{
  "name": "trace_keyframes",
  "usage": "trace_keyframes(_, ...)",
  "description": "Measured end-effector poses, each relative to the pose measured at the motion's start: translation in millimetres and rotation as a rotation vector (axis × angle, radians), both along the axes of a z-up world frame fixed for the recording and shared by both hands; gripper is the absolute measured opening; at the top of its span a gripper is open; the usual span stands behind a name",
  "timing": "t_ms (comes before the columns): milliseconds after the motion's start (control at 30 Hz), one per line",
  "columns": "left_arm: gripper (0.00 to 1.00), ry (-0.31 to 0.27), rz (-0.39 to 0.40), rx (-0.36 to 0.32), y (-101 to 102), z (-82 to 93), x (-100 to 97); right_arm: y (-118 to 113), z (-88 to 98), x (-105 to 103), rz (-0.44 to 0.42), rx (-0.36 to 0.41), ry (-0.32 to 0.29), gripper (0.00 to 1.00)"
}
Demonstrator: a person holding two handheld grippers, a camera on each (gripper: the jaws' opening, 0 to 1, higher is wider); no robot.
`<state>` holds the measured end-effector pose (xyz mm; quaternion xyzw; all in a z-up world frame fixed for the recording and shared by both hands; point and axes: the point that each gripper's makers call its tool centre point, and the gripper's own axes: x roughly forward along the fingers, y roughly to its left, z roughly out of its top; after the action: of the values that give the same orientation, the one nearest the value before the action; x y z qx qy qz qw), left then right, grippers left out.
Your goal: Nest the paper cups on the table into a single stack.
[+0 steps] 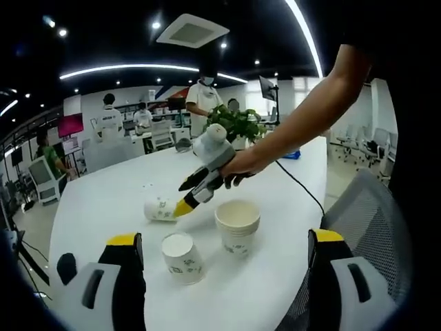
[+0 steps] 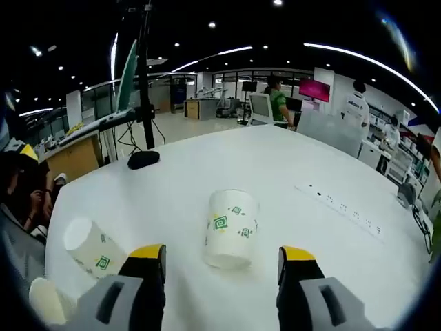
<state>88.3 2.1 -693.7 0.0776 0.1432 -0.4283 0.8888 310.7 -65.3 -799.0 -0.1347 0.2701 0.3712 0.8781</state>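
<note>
White table [image 2: 310, 158]: cup [image 2: 231, 238] lies between right gripper [image 2: 222, 265] jaws

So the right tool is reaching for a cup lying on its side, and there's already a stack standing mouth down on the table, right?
Not quite. In the left gripper view the stack stands mouth up; the single cup beside it is mouth down. The right tool does reach toward the lying cup.

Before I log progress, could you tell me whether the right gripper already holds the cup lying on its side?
No, the right gripper is open, with the cup lying free ahead.
</note>
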Motion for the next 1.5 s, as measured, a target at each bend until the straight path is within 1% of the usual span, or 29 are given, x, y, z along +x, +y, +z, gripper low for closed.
trace_keyframes(67,0.99,0.001,-0.006,0.008,-1.8,-2.8,0.2,1.5,-7.0,3.1,-0.002,-0.016,0.017,0.62)
trace_keyframes(200,0.99,0.004,-0.012,-0.002,-2.7,-3.3,1.1,3.3,-9.7,11.2,-0.015,-0.013,0.02,0.57)
trace_keyframes(267,0.99,0.003,-0.015,-0.003,-3.5,-2.6,1.8,3.5,-10.8,12.7,-0.043,-0.003,0.036,0.54)
trace_keyframes(300,0.99,0.004,-0.016,-0.003,-3.4,-2.2,2.5,4.7,-11.7,17.1,-0.06,0.006,0.045,0.53)
trace_keyframes(367,0.99,0.007,-0.012,-0.004,-1.4,-2.0,4.4,7.1,-13.7,20.4,-0.073,0.009,0.062,0.52)
trace_keyframes(467,0.99,0.011,0.004,-0.008,2.1,0.1,6.4,7.5,-24.2,20.6,-0.069,-0.027,0.087,0.5)
trace_keyframes(533,0.99,0.015,0.017,-0.018,5.2,2.7,7.4,7.8,-29.1,18.0,-0.066,-0.049,0.107,0.44)
trace_keyframes(600,0.98,0.02,0.029,-0.017,8.6,4.0,8.5,9.2,-30.6,18.0,-0.065,-0.048,0.098,0.41)
trace_keyframes(633,0.98,0.02,0.031,-0.015,10.0,4.5,8.6,10.1,-31.1,15.8,-0.059,-0.043,0.103,0.39)
trace_keyframes(700,0.97,0.025,0.042,-0.026,13.5,6.6,9.1,10.8,-32.4,15.7,-0.047,-0.049,0.099,0.36)
trace_keyframes(800,0.97,0.028,0.059,-0.039,15.9,8.1,10.3,10.9,-32.1,16.3,-0.041,-0.051,0.095,0.36)
trace_keyframes(933,0.95,0.032,0.069,-0.031,17.8,6.3,12.4,9.4,-30.4,15.4,-0.047,-0.054,0.081,0.35)
trace_keyframes(1067,0.9,0.034,0.088,-0.033,22.0,5.5,17.2,7.9,-25.0,9.8,-0.042,-0.054,0.059,0.35)
trace_keyframes(1133,0.88,0.03,0.102,-0.037,22.9,7.0,19.8,6.5,-20.1,8.4,-0.037,-0.056,0.038,0.35)
trace_keyframes(1233,0.86,0.032,0.11,-0.032,22.4,8.1,23.2,2.1,-14.7,6.6,-0.04,-0.047,0.027,0.35)
trace_keyframes(1333,0.85,0.032,0.117,-0.04,19.8,13.9,27.0,-2.5,-7.5,0.0,-0.039,-0.045,0.008,0.34)
trace_keyframes(1400,0.85,0.031,0.122,-0.054,19.5,16.9,30.0,-5.3,-0.4,-10.3,-0.036,-0.039,-0.005,0.34)
trace_keyframes(1500,0.83,0.034,0.125,-0.059,18.1,19.1,33.1,-11.4,6.9,-16.5,-0.047,-0.026,-0.019,0.34)
